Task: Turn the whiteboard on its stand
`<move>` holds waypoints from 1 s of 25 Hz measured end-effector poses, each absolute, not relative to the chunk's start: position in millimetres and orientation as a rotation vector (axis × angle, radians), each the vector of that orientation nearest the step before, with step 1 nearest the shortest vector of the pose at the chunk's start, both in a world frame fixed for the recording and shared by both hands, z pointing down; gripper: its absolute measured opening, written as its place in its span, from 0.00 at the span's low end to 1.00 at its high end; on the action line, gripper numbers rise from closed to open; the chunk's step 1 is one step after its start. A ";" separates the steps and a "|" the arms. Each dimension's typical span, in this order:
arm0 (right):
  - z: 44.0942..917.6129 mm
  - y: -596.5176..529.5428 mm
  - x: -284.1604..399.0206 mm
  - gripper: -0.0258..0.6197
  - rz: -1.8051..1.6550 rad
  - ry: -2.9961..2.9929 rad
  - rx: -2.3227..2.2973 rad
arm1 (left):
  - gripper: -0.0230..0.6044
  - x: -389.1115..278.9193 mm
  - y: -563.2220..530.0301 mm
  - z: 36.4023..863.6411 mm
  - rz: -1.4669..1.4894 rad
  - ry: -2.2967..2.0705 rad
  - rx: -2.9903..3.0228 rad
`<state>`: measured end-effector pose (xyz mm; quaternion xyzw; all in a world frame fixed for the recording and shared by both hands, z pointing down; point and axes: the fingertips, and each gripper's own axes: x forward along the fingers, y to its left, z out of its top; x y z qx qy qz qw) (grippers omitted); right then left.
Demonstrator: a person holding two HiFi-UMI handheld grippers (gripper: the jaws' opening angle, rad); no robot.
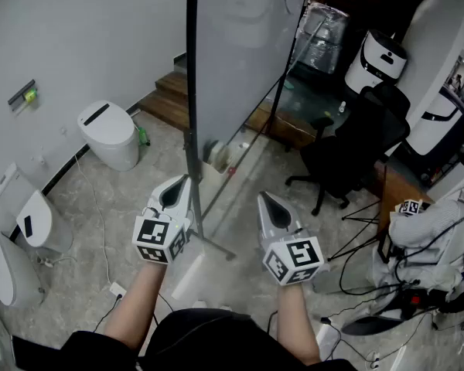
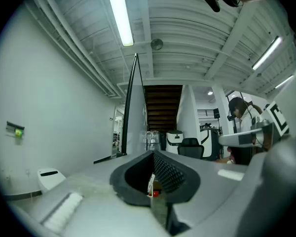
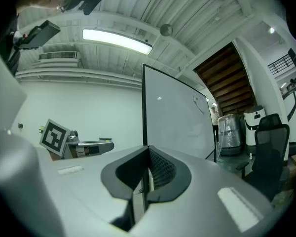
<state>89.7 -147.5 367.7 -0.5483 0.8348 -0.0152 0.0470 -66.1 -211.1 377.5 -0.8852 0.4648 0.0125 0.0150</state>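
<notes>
no readable text, no legible labels, numbers, signs

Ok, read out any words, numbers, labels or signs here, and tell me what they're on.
No readable text anywhere.
Left gripper and right gripper cubes: square black-and-white marker patterns, no letters.
Whiteboard: faint marks near its top, too faint to read.
Wall pictures: too blurred.

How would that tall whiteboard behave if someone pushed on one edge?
The whiteboard looks like a rigid, flat panel, so it would probably swing as one piece rather than flex. It stands tall on a thin-legged stand, so a hard shove might rock or tip it. Its glossy face is probably slippery to grip.
</notes>
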 end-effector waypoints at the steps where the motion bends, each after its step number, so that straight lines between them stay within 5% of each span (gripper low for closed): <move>1: 368.7 -145.9 89.8 0.05 -0.049 2.548 -1.674 | 0.04 -66.0 -210.1 377.3 0.040 1.443 -2.755; 25: 383.4 -116.1 112.4 0.05 -0.107 2.583 -1.602 | 0.04 -50.4 -183.9 390.7 0.012 1.499 -2.721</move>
